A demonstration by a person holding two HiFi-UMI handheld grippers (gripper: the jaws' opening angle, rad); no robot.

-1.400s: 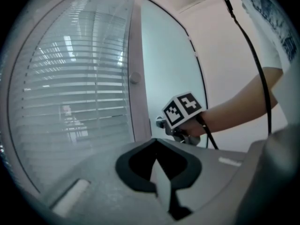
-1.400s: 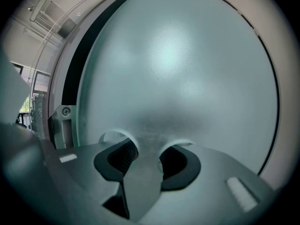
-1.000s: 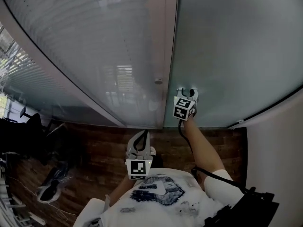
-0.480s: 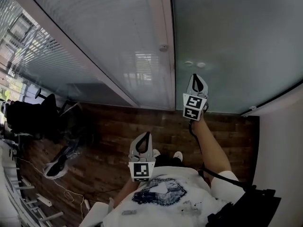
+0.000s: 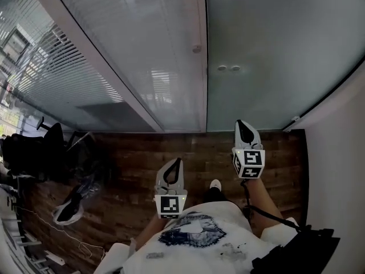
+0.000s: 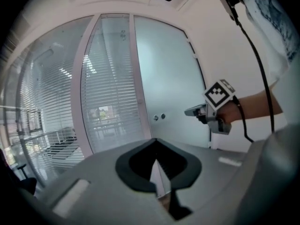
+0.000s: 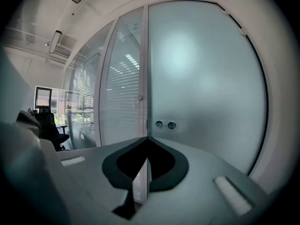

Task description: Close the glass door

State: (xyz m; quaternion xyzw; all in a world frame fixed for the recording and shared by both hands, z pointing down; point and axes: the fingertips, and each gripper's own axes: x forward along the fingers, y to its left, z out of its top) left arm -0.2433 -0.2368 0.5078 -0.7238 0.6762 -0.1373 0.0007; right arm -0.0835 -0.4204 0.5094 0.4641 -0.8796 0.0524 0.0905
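Head view: glass door (image 5: pixel 268 50) is seen upright, its edge against the frame post (image 5: pixel 199 56), straight ahead of the right gripper (image 5: pixel 242 124), which is nearer than the left gripper (image 5: pixel 175 163).
Left gripper view: jaws are met, nothing held.
Right gripper view: jaws are met, empty. 2 round fittings (image 7: pixel 165 124) lie ahead, unobstructed. Office chair (image 7: pixel 49 125) sits far left.

Grey left claw (image 5: pixel 175 163) and right claw (image 5: pixel 240 124), black teardrop cut-out in each. White cube (image 5: pixel 169 205) with black square markers behind each. Black cable (image 5: pixel 255 208) off right one. White short-sleeved T-shirt (image 5: pixel 194 250), blue-grey chest print. White shoe (image 5: pixel 215 184).
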